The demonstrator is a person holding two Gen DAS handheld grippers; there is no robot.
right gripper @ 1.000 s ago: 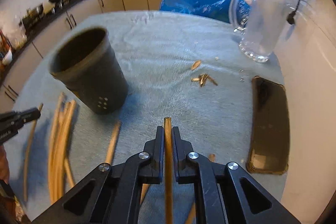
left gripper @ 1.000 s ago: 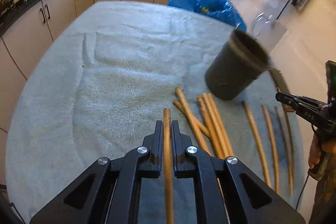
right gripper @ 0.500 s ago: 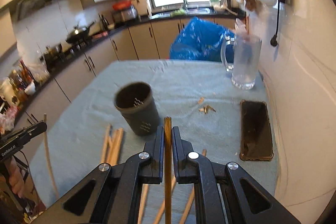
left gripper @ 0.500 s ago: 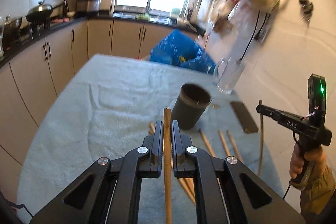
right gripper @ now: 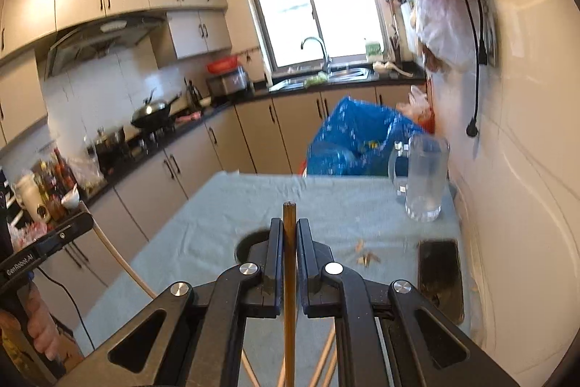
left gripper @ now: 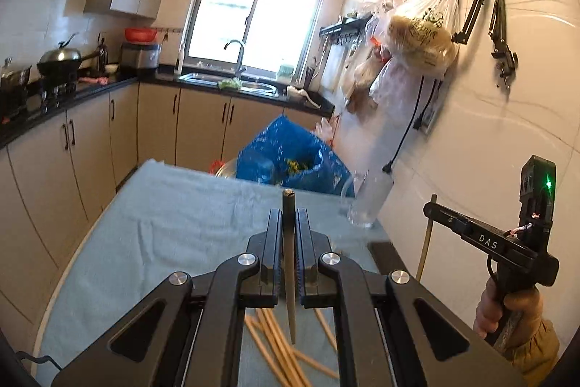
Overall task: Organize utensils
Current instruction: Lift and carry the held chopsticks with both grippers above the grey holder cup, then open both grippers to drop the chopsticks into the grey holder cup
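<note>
We hold a black two-finger gripper in each hand above a table covered with a pale grey-blue towel (left gripper: pixel 174 227). Our left gripper (left gripper: pixel 289 216) has its jaws clamped on a thin wooden chopstick (left gripper: pixel 289 263); the stick runs lengthwise between the pads, its blunt end poking out past the fingertips and its tapered end hanging below them. Our right gripper (right gripper: pixel 289 227) is closed in the same way on a second brown wooden chopstick (right gripper: pixel 289 278), which also stands out a little beyond the fingertips.

In the left wrist view the right gripper (left gripper: pixel 433 207) shows at the right edge, held by a hand (left gripper: pixel 507 311) in a mustard-coloured sleeve, with its chopstick hanging down from the tip. In the right wrist view the left gripper (right gripper: pixel 81 223) appears at the left edge, and its chopstick slants down from the tip.

The remaining loose wooden chopsticks (left gripper: pixel 275 343) lie scattered on the towel below the left gripper, partly hidden by it. The dark round utensil cup (right gripper: pixel 250 243) stands on the towel just behind the right gripper's fingers; only part of its rim shows. Farther right on the towel are a clear glass mug (right gripper: pixel 422 180) with a handle, a few small wood-coloured scraps (right gripper: pixel 366 256), and a dark flat phone (right gripper: pixel 438 274) near the wall. A blue plastic bag (left gripper: pixel 290 162) sits beyond the far end of the table.
</note>
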